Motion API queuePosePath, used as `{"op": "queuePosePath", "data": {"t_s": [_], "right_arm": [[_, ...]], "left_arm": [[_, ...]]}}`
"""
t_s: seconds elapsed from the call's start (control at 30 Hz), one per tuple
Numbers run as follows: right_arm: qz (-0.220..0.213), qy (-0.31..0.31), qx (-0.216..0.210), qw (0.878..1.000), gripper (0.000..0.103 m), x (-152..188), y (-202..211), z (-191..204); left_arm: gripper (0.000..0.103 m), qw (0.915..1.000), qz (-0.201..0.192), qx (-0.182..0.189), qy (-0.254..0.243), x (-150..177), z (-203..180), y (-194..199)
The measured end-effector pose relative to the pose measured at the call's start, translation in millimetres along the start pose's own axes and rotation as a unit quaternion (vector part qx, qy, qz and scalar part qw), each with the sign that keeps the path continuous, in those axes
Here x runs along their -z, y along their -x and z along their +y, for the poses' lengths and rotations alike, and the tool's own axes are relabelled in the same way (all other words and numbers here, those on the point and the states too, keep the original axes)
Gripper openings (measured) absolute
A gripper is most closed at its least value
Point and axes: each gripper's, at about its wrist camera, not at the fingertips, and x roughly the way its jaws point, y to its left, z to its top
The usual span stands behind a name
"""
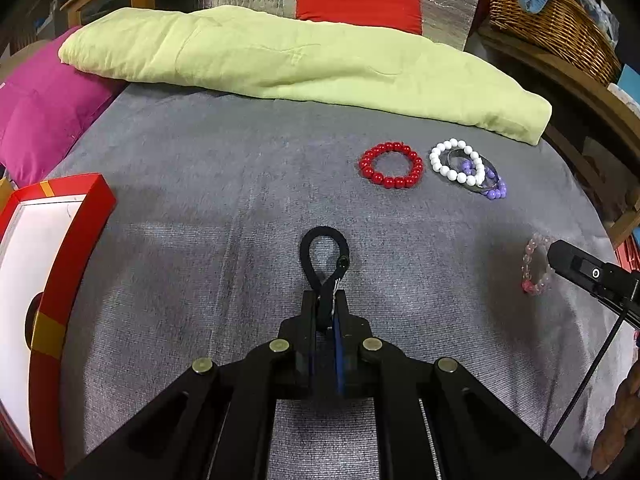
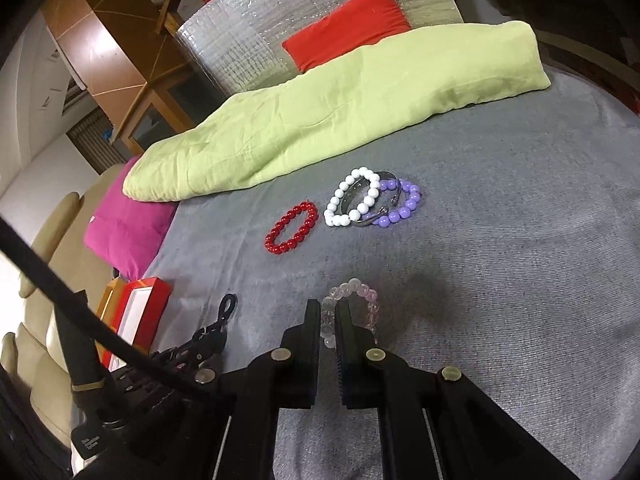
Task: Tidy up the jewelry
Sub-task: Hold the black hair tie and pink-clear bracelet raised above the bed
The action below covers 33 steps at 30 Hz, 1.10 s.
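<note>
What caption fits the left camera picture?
Left gripper pinches a black cord bracelet above grey cloth.

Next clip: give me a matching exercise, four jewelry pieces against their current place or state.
Items:
1. black cord bracelet
2. pale pink bead bracelet
3. red bead bracelet
4. white bead bracelet

States:
A. lying alone on the grey cloth
B. pinched in the left tool
C. overlapping a metal bangle
D. between the right tool's fingers

Pairs: 1-B, 2-D, 3-A, 4-C

Black cord bracelet [image 1: 324,258], red bead bracelet [image 1: 391,165], white bead bracelet [image 1: 456,160], purple bead bracelet [image 2: 400,202], lime-green cloth [image 1: 288,64], grey blanket [image 1: 200,200]
</note>
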Motion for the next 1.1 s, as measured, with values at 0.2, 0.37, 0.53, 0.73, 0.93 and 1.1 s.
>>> {"op": "queuePosePath", "data": {"t_s": [0.2, 0.37, 0.53, 0.73, 0.93, 1.1], "right_arm": [[0.002, 0.001, -0.001, 1.0, 0.008, 0.2, -0.7, 1.6], [0.006, 0.004, -0.002, 1.0, 0.008, 1.2, -3.0, 3.0], [0.008, 0.005, -0.002, 1.0, 0.008, 1.9, -3.9, 3.7], [0.011, 0.007, -0.003, 1.0, 0.008, 2.9, -5.3, 5.0], [0.013, 0.007, -0.003, 1.0, 0.008, 2.8, -6.6, 4.5], [0.018, 0.009, -0.002, 1.0, 0.008, 5.1, -8.4, 5.1]], "left_arm": [[0.008, 1.0, -0.002, -0.003, -0.002, 0.9, -0.7, 1.2], [0.008, 1.0, -0.003, -0.005, -0.003, 0.8, -2.0, 0.9], [0.008, 1.0, -0.003, -0.007, -0.002, 0.8, -1.4, 0.6], [0.008, 0.9999, -0.006, -0.012, -0.002, 0.5, -0.3, 1.2], [0.008, 0.9999, -0.007, -0.013, -0.003, 0.4, -0.4, 1.3], [0.008, 0.9999, -0.006, -0.013, -0.003, -0.1, -0.5, 1.5]]}}
